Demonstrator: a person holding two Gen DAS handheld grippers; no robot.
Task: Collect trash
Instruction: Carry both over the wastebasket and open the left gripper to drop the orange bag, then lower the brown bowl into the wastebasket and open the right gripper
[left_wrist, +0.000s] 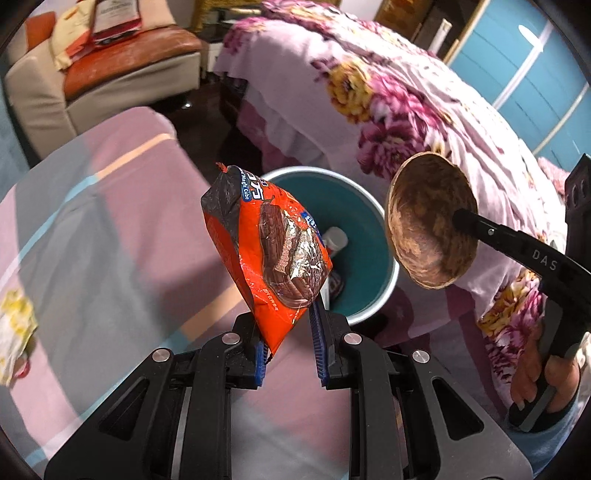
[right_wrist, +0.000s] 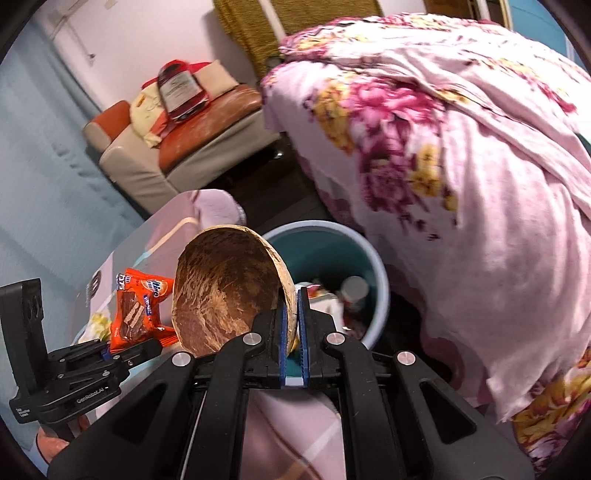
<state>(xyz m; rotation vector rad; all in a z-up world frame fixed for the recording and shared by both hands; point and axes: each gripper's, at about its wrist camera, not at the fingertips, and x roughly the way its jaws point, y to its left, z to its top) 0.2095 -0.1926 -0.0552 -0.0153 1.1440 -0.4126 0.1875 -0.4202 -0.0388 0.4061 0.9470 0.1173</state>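
In the left wrist view my left gripper (left_wrist: 288, 334) is shut on the lower corner of an orange snack wrapper (left_wrist: 266, 251), which stands up over the bed edge in front of a teal trash bin (left_wrist: 351, 206). To its right, my right gripper (left_wrist: 461, 219) holds a brown coconut shell half (left_wrist: 428, 225) beside the bin. In the right wrist view my right gripper (right_wrist: 291, 317) is shut on the coconut shell's (right_wrist: 225, 288) rim. The bin (right_wrist: 325, 251) lies just beyond it. The left gripper (right_wrist: 122, 352) with the wrapper (right_wrist: 136, 310) is at the left.
The bin holds a white-capped bottle (left_wrist: 334, 240) and other rubbish. A striped pink sheet (left_wrist: 92, 221) covers the bed below, with a yellow-white scrap (left_wrist: 14, 325) on it. A floral blanket (left_wrist: 424, 110) piles up right of the bin. A sofa (left_wrist: 110, 74) stands behind.
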